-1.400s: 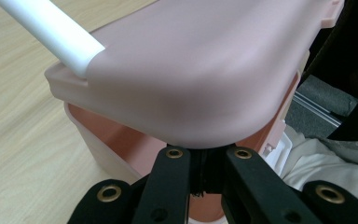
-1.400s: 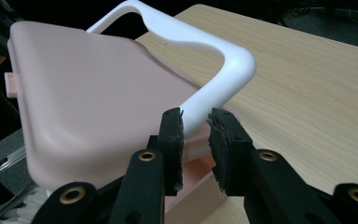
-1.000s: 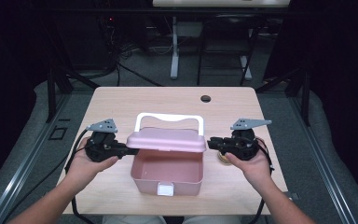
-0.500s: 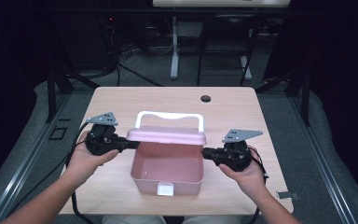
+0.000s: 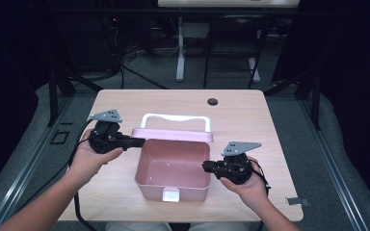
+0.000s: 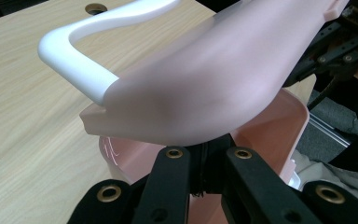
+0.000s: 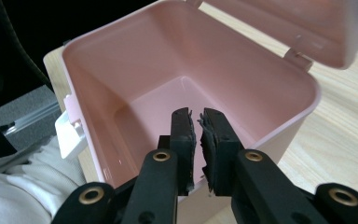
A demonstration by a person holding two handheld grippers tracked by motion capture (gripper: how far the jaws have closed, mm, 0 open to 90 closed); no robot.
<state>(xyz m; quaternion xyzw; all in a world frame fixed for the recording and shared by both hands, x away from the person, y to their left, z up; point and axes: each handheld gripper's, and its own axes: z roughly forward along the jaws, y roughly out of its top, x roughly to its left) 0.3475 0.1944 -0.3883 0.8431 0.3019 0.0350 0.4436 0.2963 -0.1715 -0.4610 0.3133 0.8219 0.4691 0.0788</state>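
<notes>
A pink box [image 5: 173,185] stands open at the table's front middle, its inside bare. Its pink lid [image 5: 171,134] with a white handle [image 5: 176,118] is tilted up at the back. My left gripper [image 5: 142,142] is shut on the lid's left edge; in the left gripper view the lid [image 6: 205,79] and handle [image 6: 74,65] lie just over the jaws. My right gripper [image 5: 204,167] is shut on nothing beside the box's right wall. In the right gripper view its tips [image 7: 198,126] hang over the box rim [image 7: 307,93].
A white latch [image 5: 171,195] sticks out of the box's front wall. The wooden table [image 5: 250,120] has a cable hole [image 5: 213,101] at the back. Black frames and cables stand on the floor behind. Table edges run close to both hands.
My right gripper has let go of the lid's right end and dropped toward the person, beside the box wall. The left gripper has kept hold and tilted the lid further open.
</notes>
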